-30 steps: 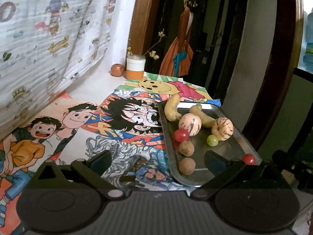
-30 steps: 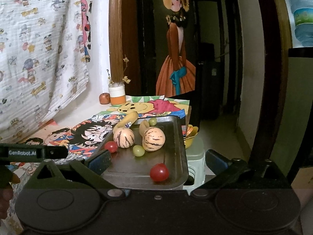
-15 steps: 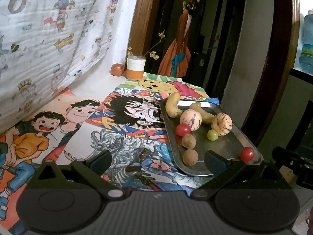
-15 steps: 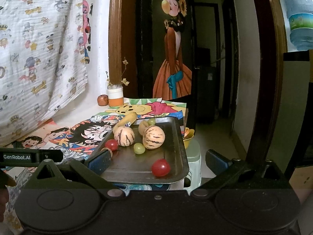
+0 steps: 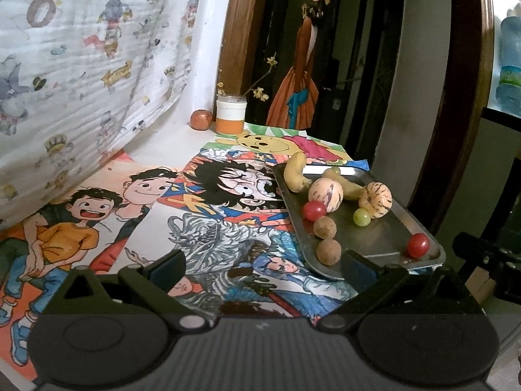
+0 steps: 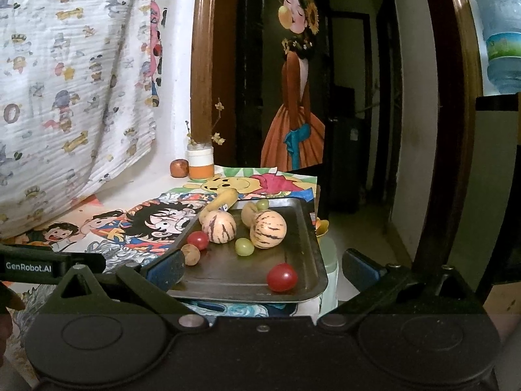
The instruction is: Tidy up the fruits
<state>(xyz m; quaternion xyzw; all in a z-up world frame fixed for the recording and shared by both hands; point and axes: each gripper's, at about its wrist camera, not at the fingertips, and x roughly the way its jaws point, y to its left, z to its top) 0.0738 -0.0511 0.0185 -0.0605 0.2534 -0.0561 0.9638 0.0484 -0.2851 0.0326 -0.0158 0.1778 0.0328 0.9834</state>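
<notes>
A metal tray (image 5: 384, 238) (image 6: 234, 277) lies at the table's right edge with fruit on it: two bananas (image 5: 294, 172), two striped melons (image 5: 325, 194) (image 6: 268, 224), two cherry tomatoes (image 5: 418, 245) (image 6: 282, 277), a green grape (image 5: 361, 217) (image 6: 244, 247) and two brown round fruits (image 5: 329, 251). My left gripper (image 5: 263, 264) is open over the cartoon cloth, its right finger by the tray's near corner. My right gripper (image 6: 260, 267) is open just short of the tray's near edge, holding nothing.
Cartoon-printed cloths (image 5: 182, 215) cover the table. An orange-and-white jar with twigs (image 5: 230, 114) and a reddish apple (image 5: 201, 119) stand at the back corner. A patterned sheet (image 5: 81, 65) hangs on the left. A stool with a yellow bowl (image 6: 320, 226) sits beyond the table's right edge.
Both grippers have drawn back and risen a little, so the tray and fruit appear slightly farther away. The fruit has not moved and both grippers stay open.
</notes>
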